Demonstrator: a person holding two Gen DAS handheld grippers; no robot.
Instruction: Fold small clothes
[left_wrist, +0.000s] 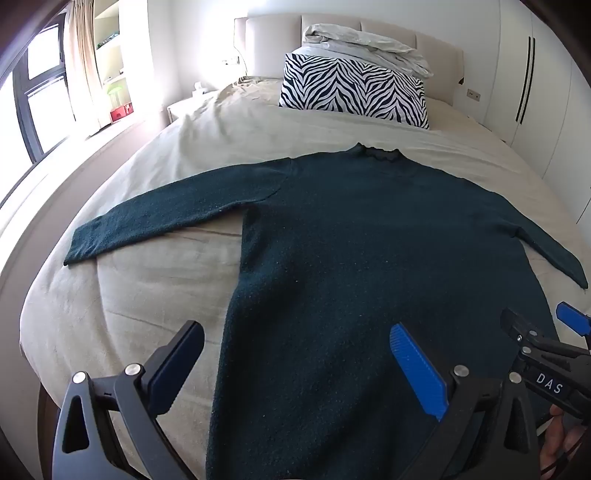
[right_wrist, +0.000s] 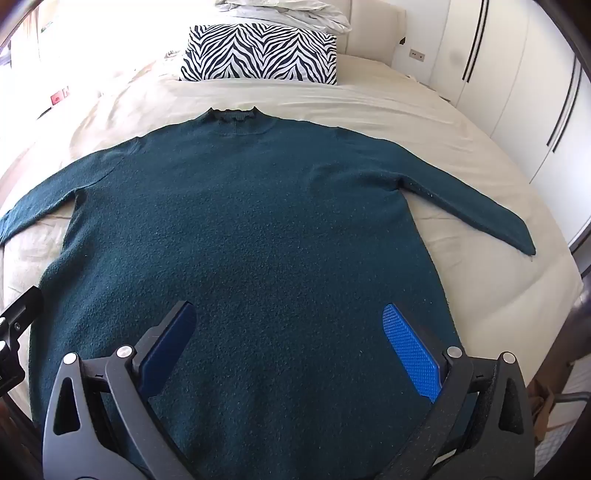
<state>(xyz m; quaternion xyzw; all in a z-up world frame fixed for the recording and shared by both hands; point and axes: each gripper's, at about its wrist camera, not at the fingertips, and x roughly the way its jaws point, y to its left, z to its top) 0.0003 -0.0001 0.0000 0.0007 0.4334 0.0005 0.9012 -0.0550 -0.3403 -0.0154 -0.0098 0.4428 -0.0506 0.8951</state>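
A dark teal long-sleeved sweater (left_wrist: 351, 236) lies flat on the beige bed (left_wrist: 147, 288), collar toward the headboard, both sleeves spread out to the sides. It also fills the right wrist view (right_wrist: 251, 229). My left gripper (left_wrist: 295, 354) is open and empty, hovering over the sweater's lower left hem area. My right gripper (right_wrist: 288, 332) is open and empty, hovering over the sweater's lower middle. The right gripper's fingertips (left_wrist: 524, 332) show at the right edge of the left wrist view.
A zebra-print pillow (left_wrist: 354, 88) and a crumpled grey duvet (left_wrist: 365, 40) sit at the headboard. White wardrobes (right_wrist: 517, 92) line the right side. A window with curtains (left_wrist: 44, 85) is on the left. The bed's foot edge is just below my grippers.
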